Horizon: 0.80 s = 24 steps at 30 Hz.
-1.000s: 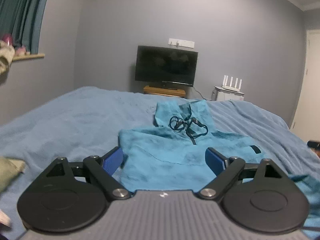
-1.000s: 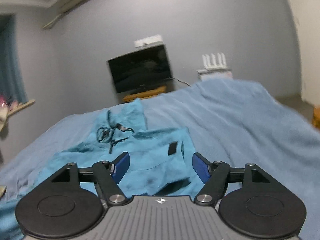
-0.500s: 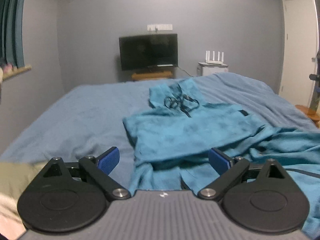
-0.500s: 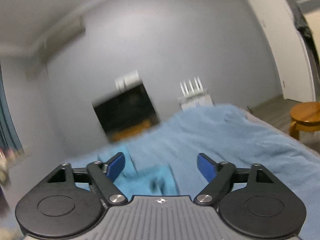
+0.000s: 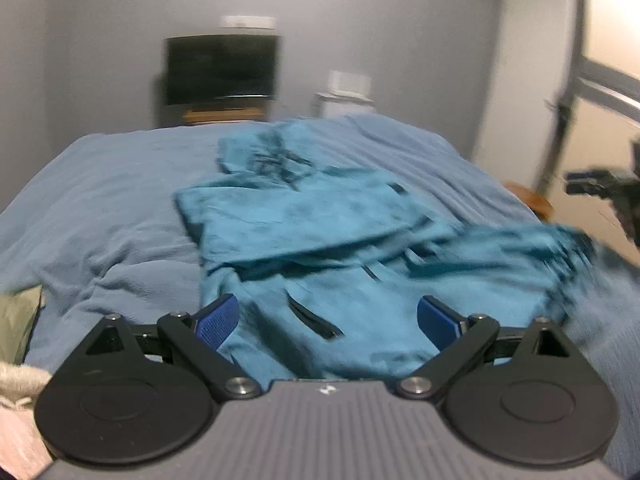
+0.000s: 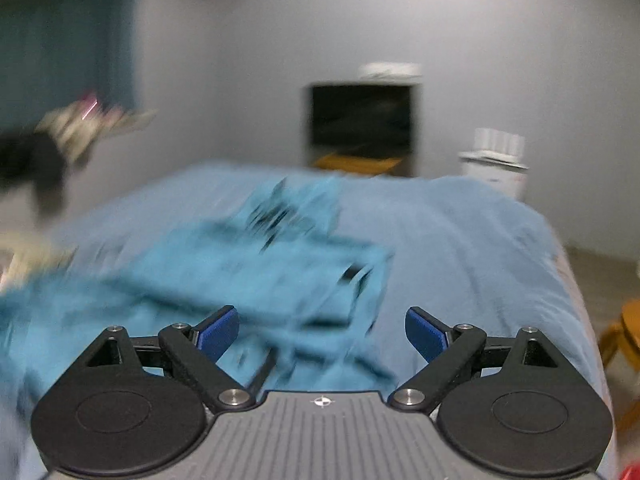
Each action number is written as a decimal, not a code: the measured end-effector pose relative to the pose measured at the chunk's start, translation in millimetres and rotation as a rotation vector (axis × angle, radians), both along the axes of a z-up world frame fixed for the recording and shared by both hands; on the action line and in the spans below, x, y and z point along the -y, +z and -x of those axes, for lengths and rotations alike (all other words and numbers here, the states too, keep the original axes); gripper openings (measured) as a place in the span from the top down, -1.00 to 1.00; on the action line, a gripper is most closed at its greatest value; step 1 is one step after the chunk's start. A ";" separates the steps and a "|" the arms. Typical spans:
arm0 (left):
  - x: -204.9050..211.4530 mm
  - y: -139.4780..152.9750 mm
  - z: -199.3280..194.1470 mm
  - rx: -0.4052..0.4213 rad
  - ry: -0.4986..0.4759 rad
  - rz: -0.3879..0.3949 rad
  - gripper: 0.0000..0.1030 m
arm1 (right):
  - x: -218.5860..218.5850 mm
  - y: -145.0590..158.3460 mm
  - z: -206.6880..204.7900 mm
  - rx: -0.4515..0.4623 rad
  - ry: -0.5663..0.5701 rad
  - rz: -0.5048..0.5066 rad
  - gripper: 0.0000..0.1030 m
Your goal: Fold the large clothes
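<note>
Teal garment (image 5: 320, 216) lies partly folded at centre frame on the blue bed (image 5: 100, 200), its hood toward the television (image 5: 222, 70) at upper centre. Left gripper (image 5: 328, 318) — jaws spread wide, nothing between them. Right gripper (image 6: 322, 334) — jaws have just been opening, released, gripping nothing. Both views blurred.

Grey walls (image 5: 380, 20), a dark television (image 5: 222, 68) beyond the blue-covered bed (image 5: 100, 200).

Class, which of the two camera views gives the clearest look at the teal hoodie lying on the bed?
The left wrist view: the teal hoodie is fairly sharp, its folded body visible. The right wrist view shows it smeared by motion blur.
</note>
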State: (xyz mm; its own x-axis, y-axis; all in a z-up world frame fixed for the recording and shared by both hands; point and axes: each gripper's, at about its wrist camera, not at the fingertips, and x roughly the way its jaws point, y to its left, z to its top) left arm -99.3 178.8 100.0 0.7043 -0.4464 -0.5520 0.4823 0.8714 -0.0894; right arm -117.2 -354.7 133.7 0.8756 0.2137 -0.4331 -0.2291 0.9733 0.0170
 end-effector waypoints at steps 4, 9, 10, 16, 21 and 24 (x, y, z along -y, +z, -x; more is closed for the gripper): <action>1.5 -5.1 17.0 -0.002 -0.081 -0.118 -0.86 | -13.8 -7.9 23.2 -0.057 0.140 0.074 -0.80; -8.7 -9.2 36.0 -0.055 -0.150 -0.121 -0.86 | -24.3 -15.0 57.4 -0.107 0.229 0.111 -0.80; -10.2 -10.0 41.5 -0.062 -0.168 -0.128 -0.86 | -24.4 -17.1 70.2 -0.111 0.241 0.122 -0.80; 6.2 -30.6 48.6 -0.010 -0.200 -0.325 -0.86 | -31.7 -35.1 92.7 -0.154 0.293 0.238 -0.82; 19.7 -42.7 32.3 0.027 -0.252 -0.381 -0.91 | -49.7 -61.5 69.2 -0.195 0.340 0.363 -0.83; 24.7 -42.6 24.8 0.067 -0.289 -0.391 -0.94 | -58.1 -67.0 62.2 -0.178 0.378 0.399 -0.84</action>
